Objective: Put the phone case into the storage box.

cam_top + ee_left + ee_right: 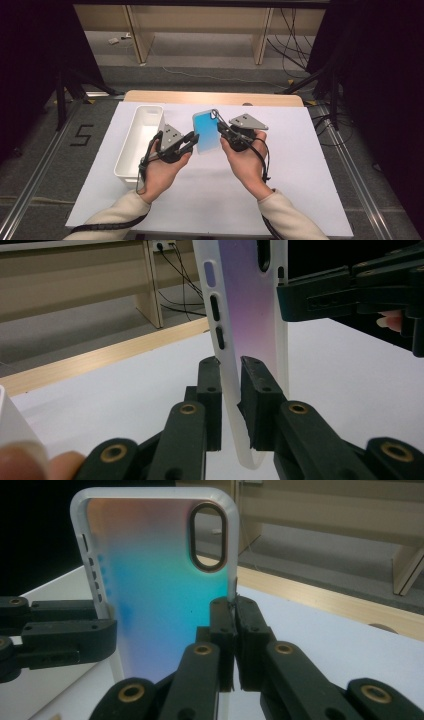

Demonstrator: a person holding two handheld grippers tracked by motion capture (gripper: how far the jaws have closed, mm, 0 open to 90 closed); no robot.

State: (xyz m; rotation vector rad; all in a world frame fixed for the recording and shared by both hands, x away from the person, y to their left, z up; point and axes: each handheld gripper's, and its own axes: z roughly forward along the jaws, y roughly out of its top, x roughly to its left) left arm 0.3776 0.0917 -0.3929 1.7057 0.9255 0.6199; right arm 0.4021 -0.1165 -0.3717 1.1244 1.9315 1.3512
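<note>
An iridescent blue phone case (206, 132) with a frosted white rim is held upright above the table between both grippers. My left gripper (192, 137) grips its left side; in the left gripper view the two jaws (230, 365) press on the case's rim (250, 300) just below the button cut-outs. My right gripper (220, 131) is shut on the opposite rim, its jaws (233, 602) pinching the edge of the case (145, 590) under the oval camera opening. The left gripper's jaws (107, 617) reach the case from the left in the right gripper view.
A white rectangular bin (140, 140) stands at the left of the white table sheet (280, 175), close to my left hand. The table's wooden edge (215, 97) lies beyond. Cables run along the floor behind.
</note>
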